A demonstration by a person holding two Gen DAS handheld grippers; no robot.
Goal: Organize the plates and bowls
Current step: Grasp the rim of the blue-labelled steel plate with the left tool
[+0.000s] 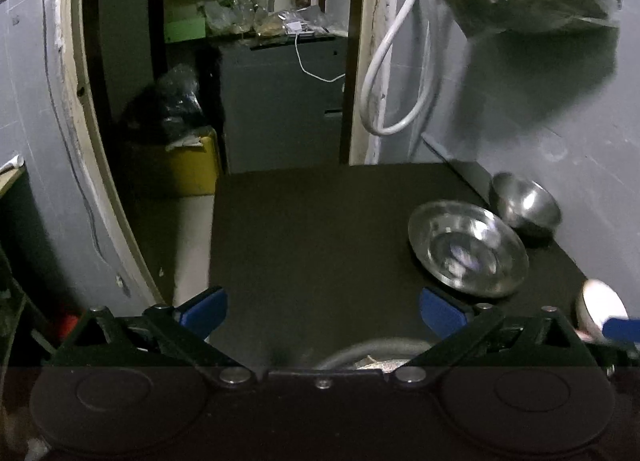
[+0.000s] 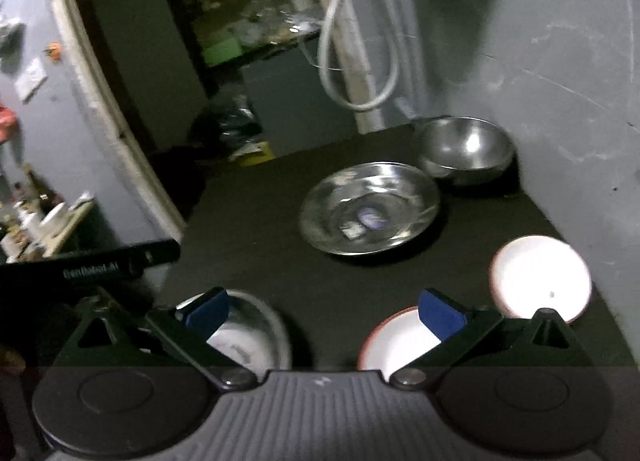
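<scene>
Both hand-held grippers spread wide above the dark counter (image 1: 312, 229), holding nothing.

The left hand-held gripper (image 1: 323, 311) has a steel plate (image 1: 467, 248) ahead to its right, with a steel bowl (image 1: 526, 201) beyond by the wall. The right hand-held gripper (image 2: 326, 311) hangs over a steel bowl (image 2: 250, 335) under its left finger and a white dish (image 2: 394, 341) under its right; another white dish (image 2: 540, 279) lies farther right.

Dim room, both views. Hard glare on white plate (image 2: 541, 277), lower right of right view; soft gleam on steel plate (image 2: 370, 208). Heavy shadow on wall (image 1: 540, 73), upper right. Right view motion-blurred; fisheye bends edges, corners black.
</scene>
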